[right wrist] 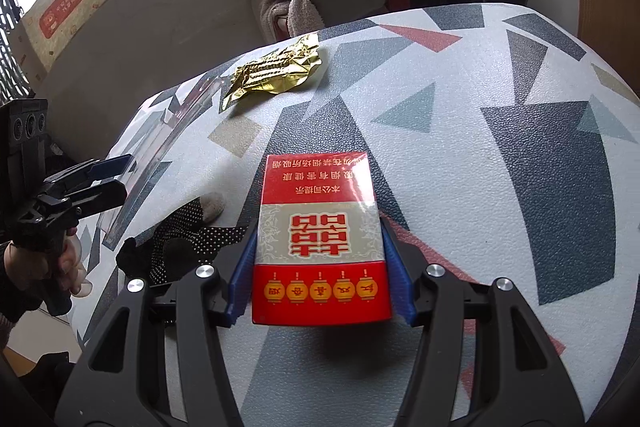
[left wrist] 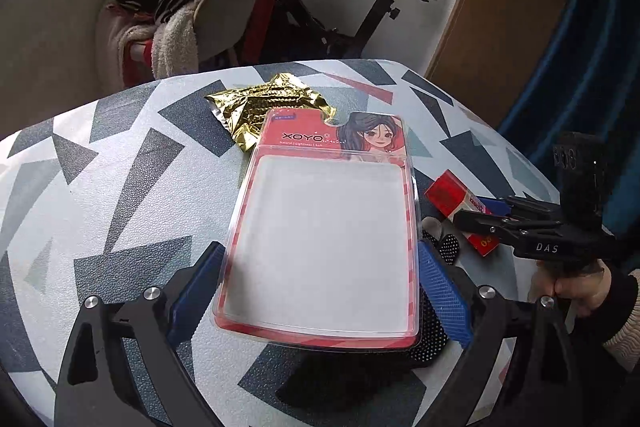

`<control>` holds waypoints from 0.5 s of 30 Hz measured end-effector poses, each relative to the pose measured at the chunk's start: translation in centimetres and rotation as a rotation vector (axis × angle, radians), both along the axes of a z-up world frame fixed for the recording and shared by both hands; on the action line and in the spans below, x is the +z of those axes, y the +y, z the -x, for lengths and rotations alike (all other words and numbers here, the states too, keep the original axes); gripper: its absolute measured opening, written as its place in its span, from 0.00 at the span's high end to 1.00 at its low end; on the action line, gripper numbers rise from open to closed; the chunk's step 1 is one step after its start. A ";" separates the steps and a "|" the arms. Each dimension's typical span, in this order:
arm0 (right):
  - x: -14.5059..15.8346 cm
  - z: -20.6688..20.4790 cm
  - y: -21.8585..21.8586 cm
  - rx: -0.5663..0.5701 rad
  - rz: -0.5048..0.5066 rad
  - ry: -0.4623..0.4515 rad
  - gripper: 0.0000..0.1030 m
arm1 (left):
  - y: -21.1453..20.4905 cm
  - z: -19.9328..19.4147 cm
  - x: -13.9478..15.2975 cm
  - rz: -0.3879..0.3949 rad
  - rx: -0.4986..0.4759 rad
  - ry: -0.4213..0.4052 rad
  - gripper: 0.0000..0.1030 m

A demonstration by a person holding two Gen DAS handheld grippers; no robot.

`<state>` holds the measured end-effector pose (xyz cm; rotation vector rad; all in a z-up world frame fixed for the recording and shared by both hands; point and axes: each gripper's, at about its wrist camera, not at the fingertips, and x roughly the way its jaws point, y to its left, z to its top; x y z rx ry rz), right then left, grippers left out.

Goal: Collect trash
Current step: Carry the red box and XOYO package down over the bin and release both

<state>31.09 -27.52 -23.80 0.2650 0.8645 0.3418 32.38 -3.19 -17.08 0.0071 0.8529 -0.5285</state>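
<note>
Blister pack (left wrist: 320, 239) sat squarely between the left gripper's (left wrist: 320, 291) blue pads, clamped on both long edges, gold wrapper (left wrist: 268, 107) lying beyond its far end. Over on the right wrist view, the right gripper (right wrist: 320, 283) was closed on the red cigarette box (right wrist: 320, 239), jaws pressing its sides.

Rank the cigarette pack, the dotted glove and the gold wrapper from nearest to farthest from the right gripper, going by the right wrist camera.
1. Cigarette pack: between the right gripper's fingers.
2. Dotted glove: just left, on the table.
3. Gold wrapper: far side, upper left.
</note>
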 end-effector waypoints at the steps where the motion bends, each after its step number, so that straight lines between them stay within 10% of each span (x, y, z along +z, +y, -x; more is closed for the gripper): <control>1: 0.1 0.2 0.0 -0.008 0.008 -0.010 0.44 | 0.3 1.1 0.6 0.007 0.024 -0.017 0.11; 10: 1.9 1.8 3.1 0.024 0.226 -0.114 0.44 | 2.1 12.2 3.4 -0.047 0.166 -0.102 0.11; 15: 5.4 4.9 2.9 0.027 0.157 -0.165 0.44 | 4.1 17.9 4.5 -0.013 0.220 -0.101 0.11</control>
